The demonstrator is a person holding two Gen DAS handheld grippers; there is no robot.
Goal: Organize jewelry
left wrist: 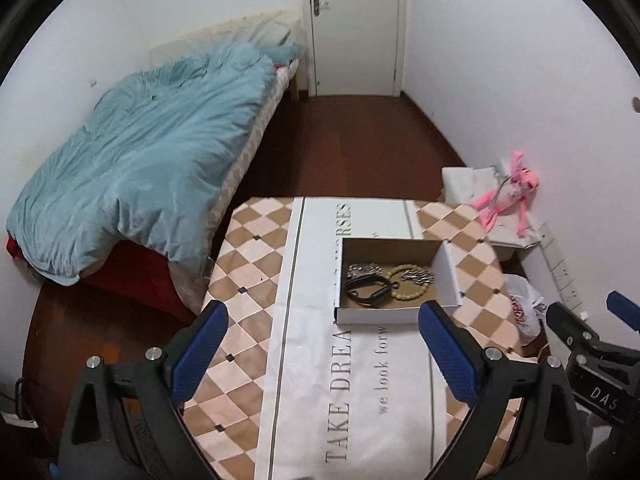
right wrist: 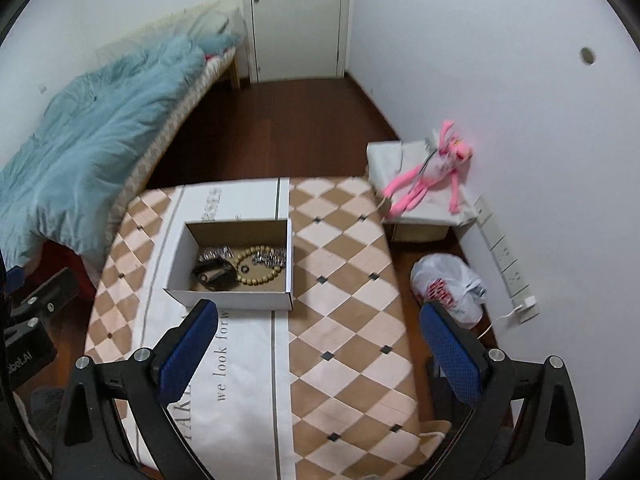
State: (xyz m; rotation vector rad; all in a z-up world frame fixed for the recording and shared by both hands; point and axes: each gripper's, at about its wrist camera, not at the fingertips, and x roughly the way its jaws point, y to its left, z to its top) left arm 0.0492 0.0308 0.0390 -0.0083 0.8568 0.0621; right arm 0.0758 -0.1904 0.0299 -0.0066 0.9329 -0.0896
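Note:
A white cardboard box (left wrist: 376, 315) (right wrist: 228, 300) stands open on the checkered table. Inside lie a black wristband (left wrist: 366, 291) (right wrist: 214, 272), a tan bead bracelet (left wrist: 412, 282) (right wrist: 256, 268) and silver chain pieces (left wrist: 362, 269) (right wrist: 214, 254). My left gripper (left wrist: 324, 344) is open and empty, held above the table just in front of the box. My right gripper (right wrist: 320, 344) is open and empty, in front of the box and to its right. Each gripper shows at the edge of the other's view.
A white paper with printed words (left wrist: 352, 392) lies under the box on the table (right wrist: 344, 280). A bed with a blue duvet (left wrist: 140, 168) stands to the left. A pink plush toy (right wrist: 432, 176) on a white box, a plastic bag (right wrist: 448, 288) and a power strip (right wrist: 508, 264) are on the right.

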